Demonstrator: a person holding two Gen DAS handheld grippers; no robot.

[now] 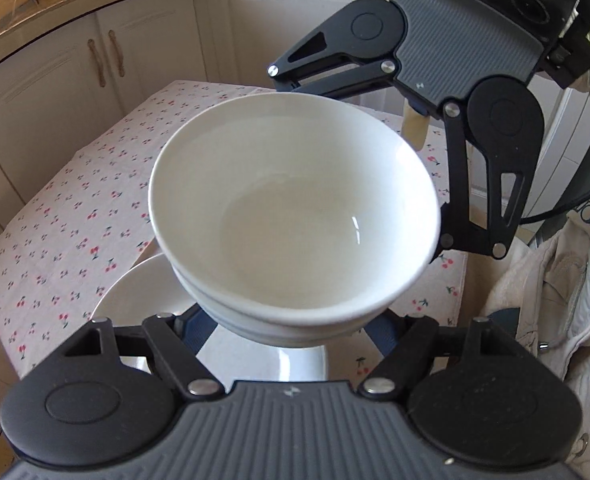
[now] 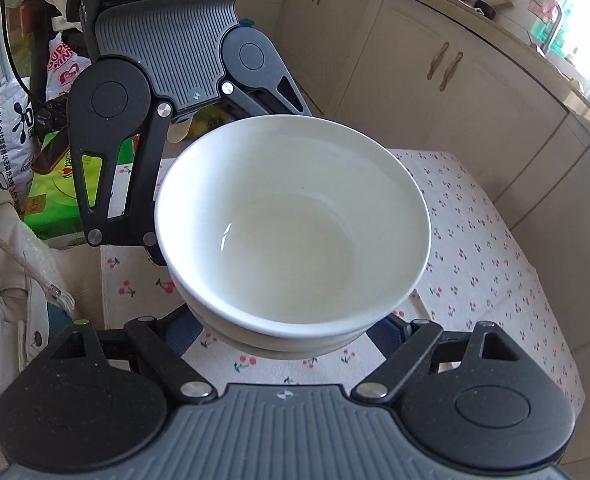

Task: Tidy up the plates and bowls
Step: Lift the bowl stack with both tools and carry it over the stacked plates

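Both claws bracket a nested stack of white bowls [image 1: 295, 216] held above the table [image 1: 55, 220]: left claw [image 1: 291, 320] and right claw [image 2: 283, 320] spread wide under opposite sides. Lowering level onto the plate [image 1: 135, 292] likely prevents slipping.

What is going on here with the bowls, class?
A person is working with a gripper in each hand. Both grippers, the left and the right, reach under a stack of white bowls from opposite sides and seem to hold it above a table with a cherry-print cloth. At least two bowls are nested. A white plate lies on the cloth below. Whether the fingers actually press on the bowls is hidden.
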